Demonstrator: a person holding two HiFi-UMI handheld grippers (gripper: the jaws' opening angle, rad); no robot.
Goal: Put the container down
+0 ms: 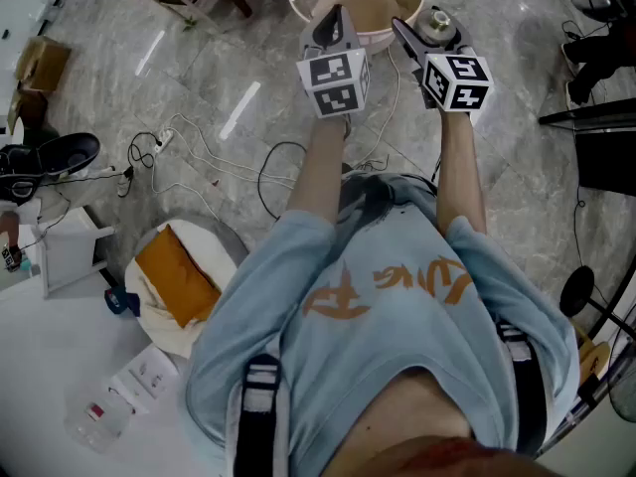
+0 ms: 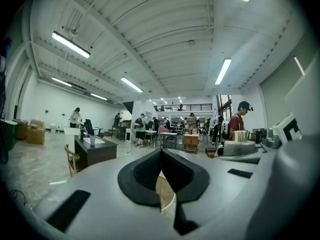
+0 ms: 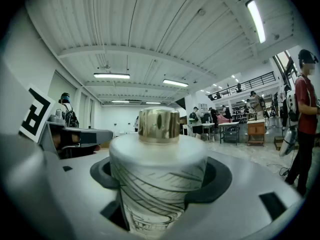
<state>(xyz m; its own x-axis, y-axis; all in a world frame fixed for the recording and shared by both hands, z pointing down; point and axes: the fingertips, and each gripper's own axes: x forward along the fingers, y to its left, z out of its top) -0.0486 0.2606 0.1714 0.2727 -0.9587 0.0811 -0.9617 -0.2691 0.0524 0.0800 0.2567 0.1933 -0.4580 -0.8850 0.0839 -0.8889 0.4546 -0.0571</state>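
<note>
Right gripper (image 1: 427,30) is clamped on the container (image 3: 159,159), its dark pads (image 3: 220,179) hugging the sides just below the shoulder, so the container stands upright and is carried off the ground. From where I stand that grip looks deliberate: held low on the body, with the top clear, it can be lowered straight down without tipping. The left gripper (image 2: 161,164) is clenched on nothing, pads pressed flat together, and it hangs just beside the right one, seemingly only along for the ride.

Both arms reach forward, toward a round bench (image 1: 376,40) with a pale rim and a tan top. The container is up in the air at the near edge of that bench, not resting on anything I can see, so the setting down is not yet done. The bench seems the likely landing spot, though I cannot be sure.

It is a squat white cylinder, drawn over with dark sweeping lines, some print near its base too small to read, and a shiny gold cap (image 3: 158,125) on top.
</note>
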